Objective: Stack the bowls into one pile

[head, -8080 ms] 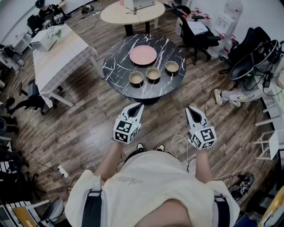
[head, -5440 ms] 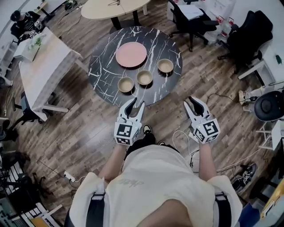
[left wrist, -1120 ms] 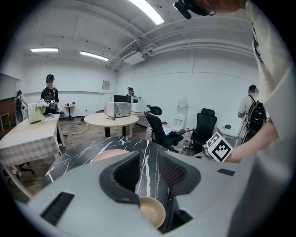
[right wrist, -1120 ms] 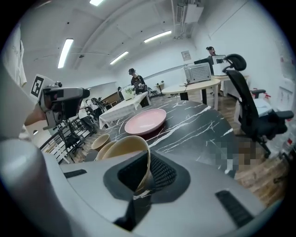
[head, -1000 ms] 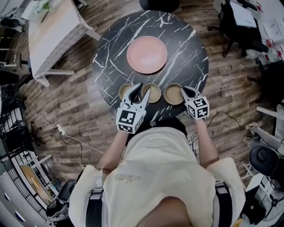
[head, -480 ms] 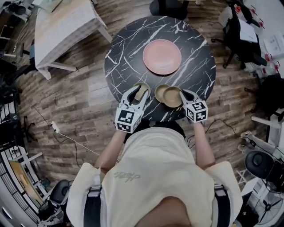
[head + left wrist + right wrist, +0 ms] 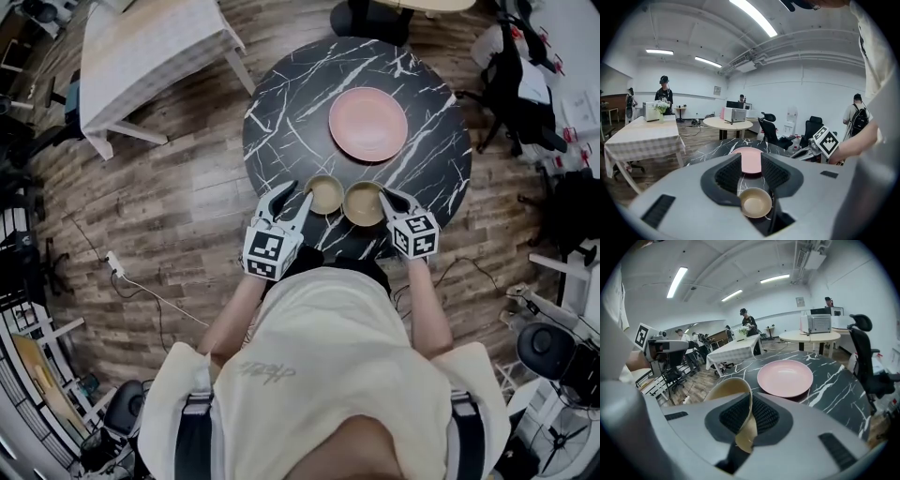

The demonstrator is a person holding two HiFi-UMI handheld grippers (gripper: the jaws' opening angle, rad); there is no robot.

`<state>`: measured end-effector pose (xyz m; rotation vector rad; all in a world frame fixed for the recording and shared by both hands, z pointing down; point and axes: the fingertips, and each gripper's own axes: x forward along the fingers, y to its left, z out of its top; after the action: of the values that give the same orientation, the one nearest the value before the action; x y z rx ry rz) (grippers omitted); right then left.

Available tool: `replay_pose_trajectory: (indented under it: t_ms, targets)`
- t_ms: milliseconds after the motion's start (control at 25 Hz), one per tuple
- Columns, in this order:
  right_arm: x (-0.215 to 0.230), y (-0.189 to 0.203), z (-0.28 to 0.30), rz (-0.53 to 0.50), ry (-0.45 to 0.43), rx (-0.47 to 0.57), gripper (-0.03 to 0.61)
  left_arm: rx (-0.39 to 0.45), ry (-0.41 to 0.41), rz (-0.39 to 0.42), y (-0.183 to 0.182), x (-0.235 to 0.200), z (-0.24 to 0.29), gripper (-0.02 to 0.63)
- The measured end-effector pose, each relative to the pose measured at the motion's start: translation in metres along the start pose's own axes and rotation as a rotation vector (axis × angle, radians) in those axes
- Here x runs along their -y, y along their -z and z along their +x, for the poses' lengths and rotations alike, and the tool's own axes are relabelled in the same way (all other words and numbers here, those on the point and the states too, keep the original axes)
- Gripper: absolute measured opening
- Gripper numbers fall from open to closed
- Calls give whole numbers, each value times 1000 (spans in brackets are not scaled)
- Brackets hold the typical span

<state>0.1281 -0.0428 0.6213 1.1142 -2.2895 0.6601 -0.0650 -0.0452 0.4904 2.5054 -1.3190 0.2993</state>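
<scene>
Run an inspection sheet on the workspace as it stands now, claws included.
Surface: round black white-veined marble table.
Job's things: tan round bowl standing on the table; second tan bowl beside it, held by its rim.
Clutter: round pink plate behind the bowls, empty.
Grippers: left claw open beside the tan round bowl; right claw shut on the second tan bowl.
Cables: white cable on the floor, left of the table.
Surroundings: wooden floor, white-clothed table, black office chair, person standing far off.
</scene>
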Motion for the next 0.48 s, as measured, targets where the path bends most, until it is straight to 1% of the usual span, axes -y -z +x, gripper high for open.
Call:
replay_pose_trajectory:
  t_ms: [320, 480]
  targets:
    - [-27, -9, 34, 4, 8, -12, 23, -9, 21, 7, 5, -38, -12, 138]
    - [-38, -11, 47, 19, 12, -18, 24, -21, 40, 12, 8, -50, -13, 138]
